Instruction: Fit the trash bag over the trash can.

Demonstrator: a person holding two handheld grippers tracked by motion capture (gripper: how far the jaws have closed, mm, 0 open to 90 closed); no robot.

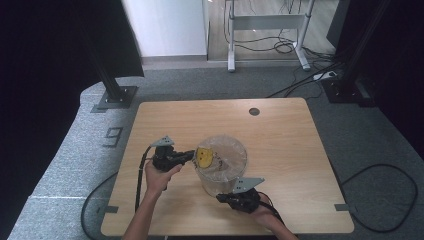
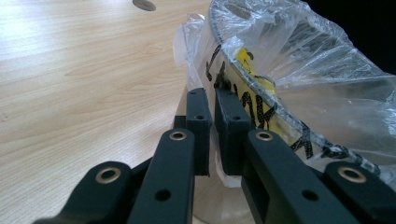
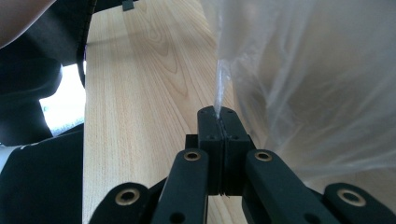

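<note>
Tongs on both sides grip plastic: the left tongs [image 2: 212,100] pinch the clear plastic bag liner [image 2: 299,70] at its printed edge, about nine o'clock on the round clear-walled bin [image 1: 220,170], and the right tongs [image 3: 218,116], pressed together, nip a fold of the same film near five o'clock. That bin stands mid light wooden table [image 1: 280,130], a yellow-and-black print [image 1: 202,157] showing at its left rim.
</note>
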